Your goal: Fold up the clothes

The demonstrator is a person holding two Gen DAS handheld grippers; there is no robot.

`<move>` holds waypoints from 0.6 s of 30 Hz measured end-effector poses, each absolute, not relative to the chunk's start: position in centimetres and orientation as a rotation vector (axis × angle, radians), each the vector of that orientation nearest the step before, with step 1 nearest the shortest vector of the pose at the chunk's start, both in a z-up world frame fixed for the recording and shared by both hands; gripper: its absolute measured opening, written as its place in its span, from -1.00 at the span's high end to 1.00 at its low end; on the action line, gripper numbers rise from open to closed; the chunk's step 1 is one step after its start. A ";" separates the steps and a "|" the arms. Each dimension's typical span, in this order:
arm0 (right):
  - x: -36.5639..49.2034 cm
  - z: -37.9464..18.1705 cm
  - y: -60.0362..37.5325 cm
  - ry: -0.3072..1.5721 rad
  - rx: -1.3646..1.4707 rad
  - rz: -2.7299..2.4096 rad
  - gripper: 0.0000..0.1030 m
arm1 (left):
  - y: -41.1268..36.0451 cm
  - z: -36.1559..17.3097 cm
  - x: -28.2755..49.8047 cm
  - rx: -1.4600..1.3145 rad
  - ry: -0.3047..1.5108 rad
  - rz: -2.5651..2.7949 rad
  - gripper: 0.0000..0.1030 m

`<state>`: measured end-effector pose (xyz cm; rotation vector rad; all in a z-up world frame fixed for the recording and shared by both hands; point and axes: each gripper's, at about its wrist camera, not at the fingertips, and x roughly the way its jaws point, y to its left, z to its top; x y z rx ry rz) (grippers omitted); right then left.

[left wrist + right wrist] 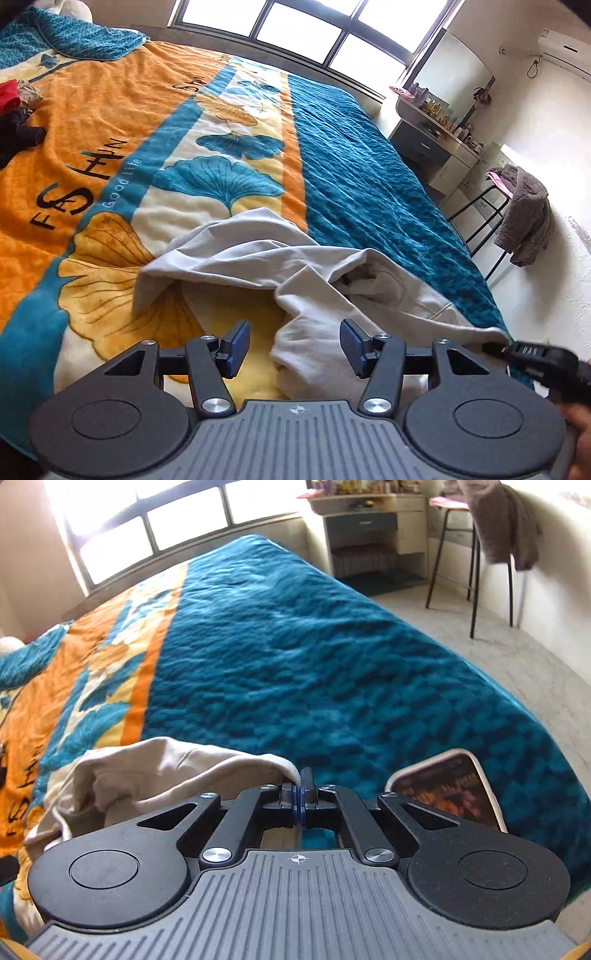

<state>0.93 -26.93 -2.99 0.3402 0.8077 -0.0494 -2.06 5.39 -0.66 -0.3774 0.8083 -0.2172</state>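
Pinched between the right gripper's (300,794) closed jaws is the cream garment's (258,258) hem. Left gripper (294,349) hovers wide apart over crumpled folds, blanket (369,166) toward twelve o'clock.

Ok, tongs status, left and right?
Left tongs: open, holding nothing, over the cream garment.
Right tongs: shut on the cream garment's edge.

Lit brightly by daylight from the blown-out window (295,29); bent hard by fisheye at edges; slightly smeared over the blanket (332,664).
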 end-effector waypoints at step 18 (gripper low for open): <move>-2.4 -5.5 -30.8 0.834 0.529 0.014 0.94 | -5.6 -1.7 0.0 -0.055 1.033 -0.111 0.68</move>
